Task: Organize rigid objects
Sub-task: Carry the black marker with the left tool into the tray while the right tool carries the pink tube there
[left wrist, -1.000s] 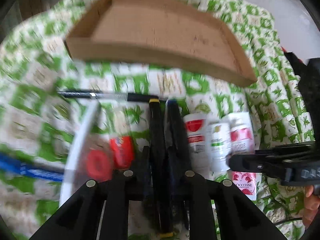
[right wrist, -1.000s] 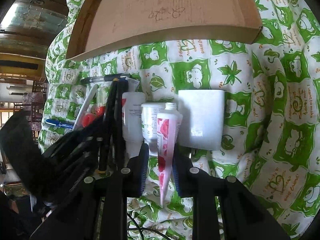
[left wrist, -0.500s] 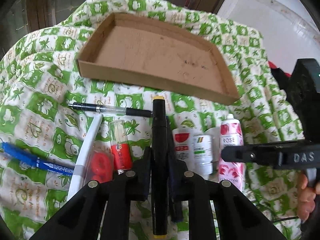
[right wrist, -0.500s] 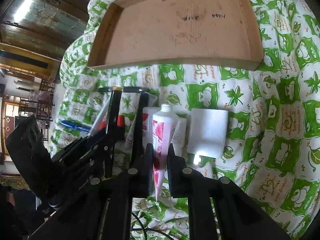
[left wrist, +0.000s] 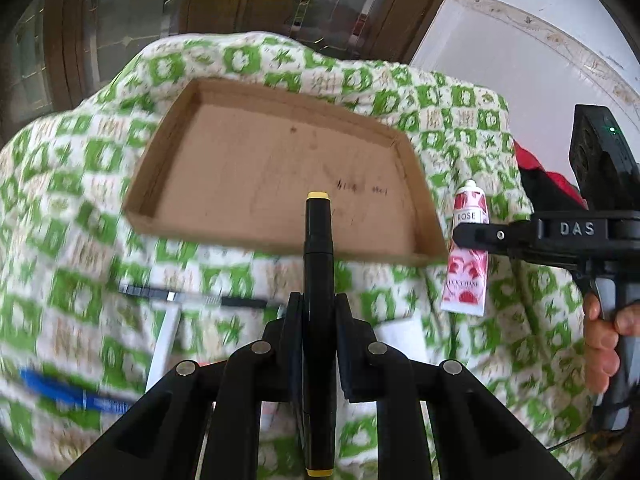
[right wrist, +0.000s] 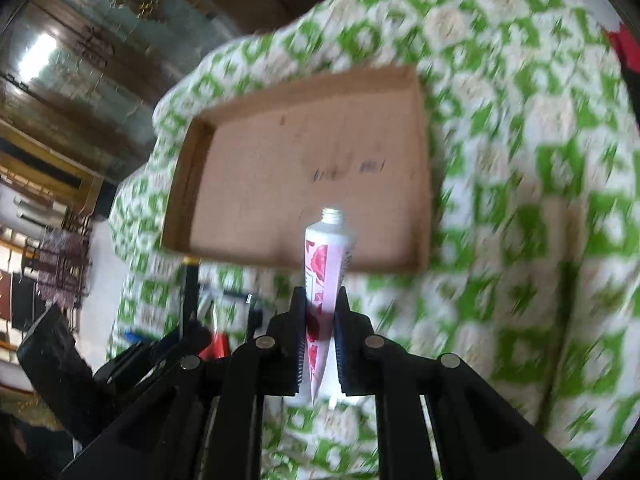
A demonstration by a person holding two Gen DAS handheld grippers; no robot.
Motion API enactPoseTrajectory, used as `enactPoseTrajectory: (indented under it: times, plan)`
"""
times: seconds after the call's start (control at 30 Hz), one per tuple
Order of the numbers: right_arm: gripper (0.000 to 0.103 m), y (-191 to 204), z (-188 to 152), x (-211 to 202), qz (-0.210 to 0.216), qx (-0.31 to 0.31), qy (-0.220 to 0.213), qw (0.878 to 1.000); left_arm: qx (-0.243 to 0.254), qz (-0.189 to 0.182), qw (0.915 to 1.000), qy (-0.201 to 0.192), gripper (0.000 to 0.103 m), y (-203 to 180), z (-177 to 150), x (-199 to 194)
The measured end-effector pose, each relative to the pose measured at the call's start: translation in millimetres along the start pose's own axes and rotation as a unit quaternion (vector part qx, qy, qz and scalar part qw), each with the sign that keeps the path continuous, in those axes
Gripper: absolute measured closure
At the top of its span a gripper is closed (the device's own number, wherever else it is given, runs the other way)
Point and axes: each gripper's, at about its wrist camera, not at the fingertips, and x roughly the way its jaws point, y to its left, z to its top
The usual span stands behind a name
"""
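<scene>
My left gripper (left wrist: pixel 318 308) is shut on a black marker with yellow ends (left wrist: pixel 318 240), held above the cloth with its tip over the near wall of the shallow cardboard tray (left wrist: pixel 280 168). My right gripper (right wrist: pixel 320 304) is shut on a white tube with pink roses (right wrist: pixel 326 256), lifted and pointing at the same tray (right wrist: pixel 304 168). In the left wrist view the tube (left wrist: pixel 468 248) hangs in the right gripper (left wrist: pixel 472 236) beside the tray's right corner. The tray holds nothing.
A green and white patterned cloth (left wrist: pixel 80 240) covers the surface. On it near the left gripper lie a black pen (left wrist: pixel 192 298), a white stick (left wrist: pixel 164 344) and a blue marker (left wrist: pixel 68 394). The left gripper and marker show in the right wrist view (right wrist: pixel 188 304).
Both grippers have lifted their objects off the cloth and moved toward the tray. The small bottles and the white box have dropped out of view below.
</scene>
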Motion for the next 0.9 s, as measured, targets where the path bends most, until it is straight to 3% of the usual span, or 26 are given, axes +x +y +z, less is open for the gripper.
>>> enactPoseTrajectory:
  times: [0.2,0.43,0.73,0.9]
  plan:
    - [0.091,-15,29,-2,-0.005,0.017,-0.029,0.999,-0.006,0.009,0.9999,0.002,0.089,-10,35,16]
    - [0.091,-11,51,11,-0.038,-0.021,-0.048,0.998,-0.013,0.008,0.9999,-0.009,0.089,-18,76,46]
    - [0.091,-17,61,60,-0.077,-0.039,-0.003,0.996,-0.021,0.016,0.9994,0.022,0.089,-12,90,99]
    - [0.091,-24,62,71,-0.078,-0.035,0.009,0.996,-0.018,0.016,0.9992,0.033,0.089,-13,87,117]
